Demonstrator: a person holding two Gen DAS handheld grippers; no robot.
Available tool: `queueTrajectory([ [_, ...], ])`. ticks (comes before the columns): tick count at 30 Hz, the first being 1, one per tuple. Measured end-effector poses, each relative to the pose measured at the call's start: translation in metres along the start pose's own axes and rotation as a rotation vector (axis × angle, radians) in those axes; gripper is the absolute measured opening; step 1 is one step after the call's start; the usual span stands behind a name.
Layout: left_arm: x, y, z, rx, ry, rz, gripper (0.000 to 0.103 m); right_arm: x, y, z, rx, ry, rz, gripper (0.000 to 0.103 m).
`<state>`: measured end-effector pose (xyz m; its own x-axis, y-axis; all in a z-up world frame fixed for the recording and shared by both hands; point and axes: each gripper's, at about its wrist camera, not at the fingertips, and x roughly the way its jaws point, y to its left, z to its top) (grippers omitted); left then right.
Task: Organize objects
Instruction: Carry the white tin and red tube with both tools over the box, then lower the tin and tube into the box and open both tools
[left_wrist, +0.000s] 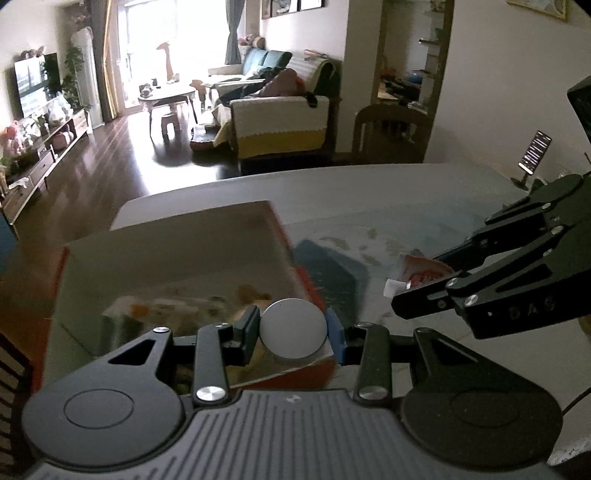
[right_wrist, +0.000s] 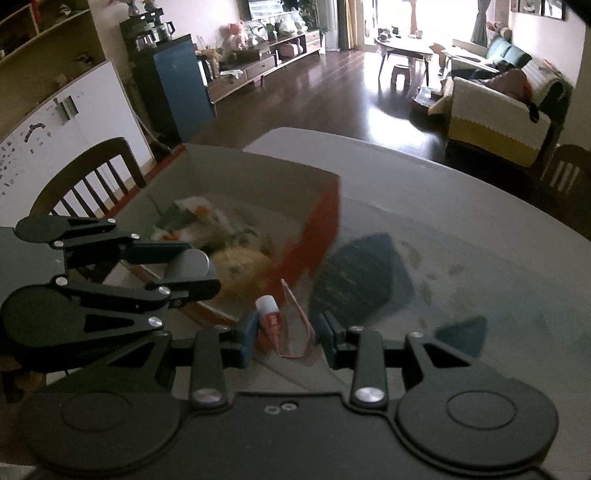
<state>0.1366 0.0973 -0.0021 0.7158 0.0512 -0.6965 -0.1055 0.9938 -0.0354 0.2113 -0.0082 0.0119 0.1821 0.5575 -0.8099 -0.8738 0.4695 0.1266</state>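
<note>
My left gripper (left_wrist: 293, 330) is shut on a round silver-grey disc (left_wrist: 293, 328), held over the near right corner of an open red box (left_wrist: 310, 284). The box holds several blurred items, among them a yellowish round one (right_wrist: 240, 267). My right gripper (right_wrist: 284, 334) is shut on a clear pink-edged packet (right_wrist: 295, 325) with a small red and white tube (right_wrist: 269, 314) inside, held above the table just right of the box. In the left wrist view the right gripper (left_wrist: 410, 295) comes in from the right with the packet (left_wrist: 421, 271). The left gripper (right_wrist: 199, 273) with the disc (right_wrist: 190, 264) shows at left.
The grey table (left_wrist: 406, 192) carries a dark blue patch (right_wrist: 365, 273) beside the box. A phone on a stand (left_wrist: 533, 153) is at the far right. Wooden chairs (right_wrist: 92, 177) stand around the table; a sofa (left_wrist: 280, 122) lies beyond.
</note>
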Motion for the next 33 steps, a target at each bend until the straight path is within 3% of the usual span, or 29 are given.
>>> queueTrajectory([
  [18,0.024,0.107,0.004,0.002,0.019,0.119,0.038,0.082,0.055,0.064,-0.032,-0.012,-0.060,0.035],
  [33,0.093,0.128,0.008,0.035,0.097,0.135,0.038,0.158,0.050,0.079,-0.002,0.062,-0.172,0.035],
])
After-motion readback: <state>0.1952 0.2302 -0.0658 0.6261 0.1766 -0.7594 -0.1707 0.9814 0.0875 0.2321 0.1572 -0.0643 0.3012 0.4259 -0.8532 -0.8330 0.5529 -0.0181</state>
